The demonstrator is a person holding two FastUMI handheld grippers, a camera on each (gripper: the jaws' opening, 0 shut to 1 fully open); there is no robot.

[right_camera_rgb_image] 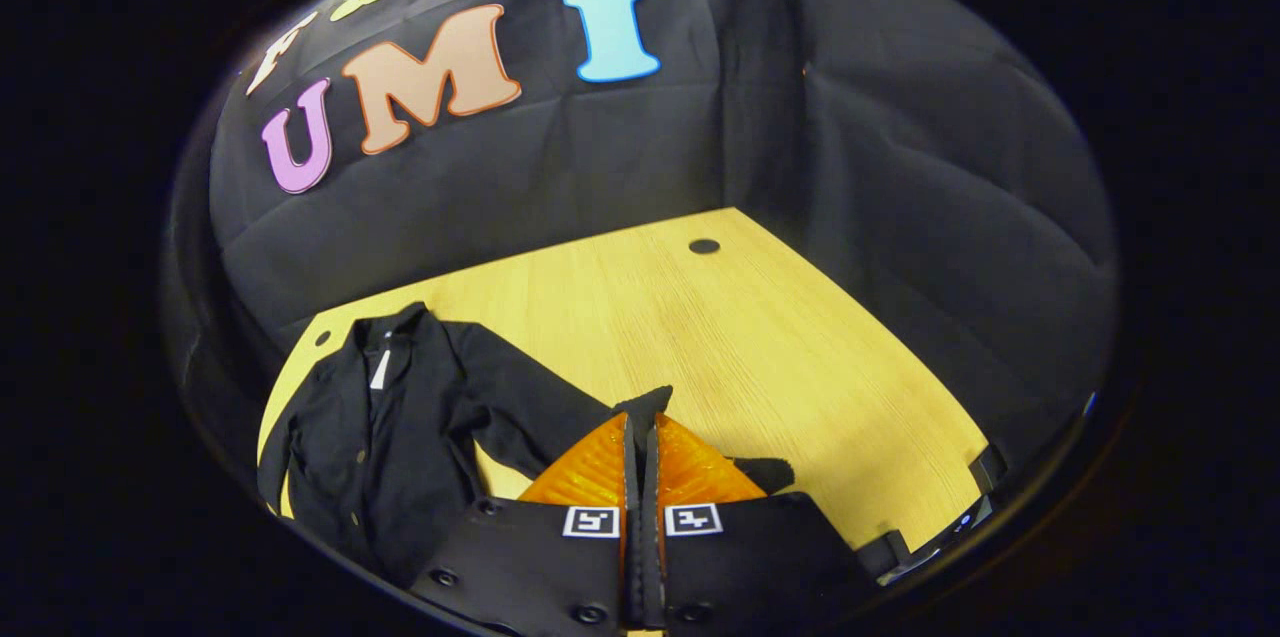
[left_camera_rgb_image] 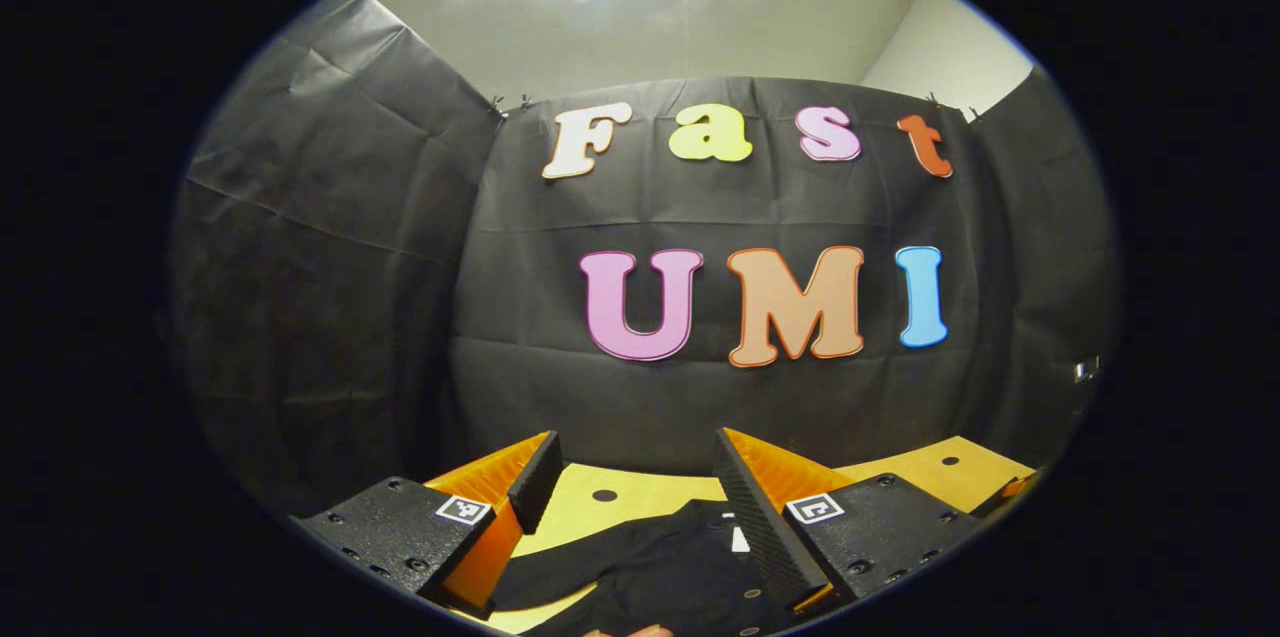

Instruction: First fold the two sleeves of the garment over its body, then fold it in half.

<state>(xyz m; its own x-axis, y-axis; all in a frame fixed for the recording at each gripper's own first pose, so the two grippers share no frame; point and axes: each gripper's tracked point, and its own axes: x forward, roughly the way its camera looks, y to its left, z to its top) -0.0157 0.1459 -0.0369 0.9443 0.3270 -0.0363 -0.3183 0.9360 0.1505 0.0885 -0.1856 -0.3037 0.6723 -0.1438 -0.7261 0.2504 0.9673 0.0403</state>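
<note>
The black garment (right_camera_rgb_image: pixel 370 437) lies front-up on the wooden table (right_camera_rgb_image: pixel 760 347) at the left of the right gripper view, collar away from me, a white label at its neck. One sleeve (right_camera_rgb_image: pixel 520 417) stretches out to my right gripper (right_camera_rgb_image: pixel 640 422), which is shut on the sleeve's end; the cuff (right_camera_rgb_image: pixel 650 401) pokes out past the fingertips. In the left gripper view my left gripper (left_camera_rgb_image: pixel 632 462) is open and held above the garment (left_camera_rgb_image: pixel 660 567), with the collar and white label (left_camera_rgb_image: pixel 740 539) below and between its fingers.
The table (left_camera_rgb_image: pixel 600 517) has small round holes (right_camera_rgb_image: pixel 704 246) and ends at the black cloth walls behind and to the sides. Bare wood spreads right of the garment. A fingertip of a hand (left_camera_rgb_image: pixel 640 631) shows at the bottom edge.
</note>
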